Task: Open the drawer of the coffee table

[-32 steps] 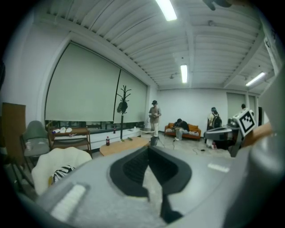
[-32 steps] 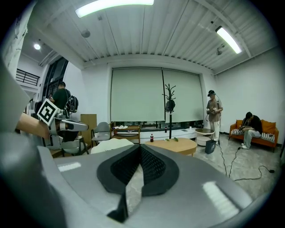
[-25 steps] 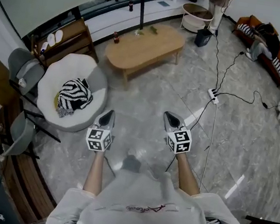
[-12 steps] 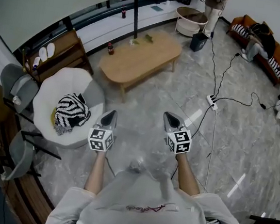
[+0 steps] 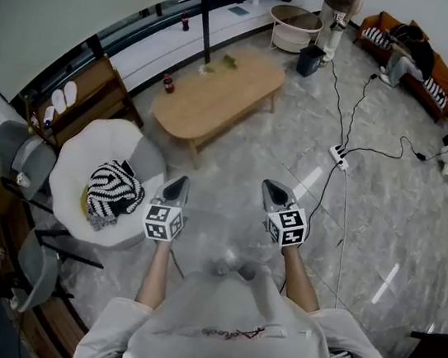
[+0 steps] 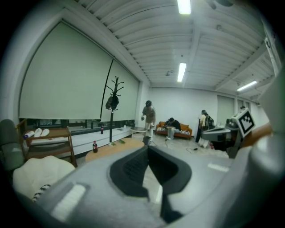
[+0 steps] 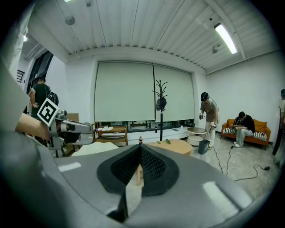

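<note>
The oval wooden coffee table (image 5: 216, 94) stands across the marble floor, well ahead of both grippers; no drawer shows on it from here. It also appears low in the left gripper view (image 6: 116, 148) and the right gripper view (image 7: 177, 145). My left gripper (image 5: 178, 182) and right gripper (image 5: 271, 188) are held side by side in front of the person's body, pointing toward the table. Both are shut with nothing between the jaws. In its own view each gripper's pads meet: the left gripper (image 6: 147, 146) and the right gripper (image 7: 139, 147).
A white round armchair (image 5: 86, 153) with a striped cloth sits left of the left gripper. A bottle (image 5: 168, 84) and a coat stand (image 5: 204, 21) are by the table. A power strip (image 5: 340, 156) with cables lies on the right. A standing person (image 5: 337, 7) and an orange sofa (image 5: 424, 66) are at the back.
The coffee table and armchair have slid lower and leftward in the head view as the person walks toward them. Both grippers stay shut and keep the same place before the body.
</note>
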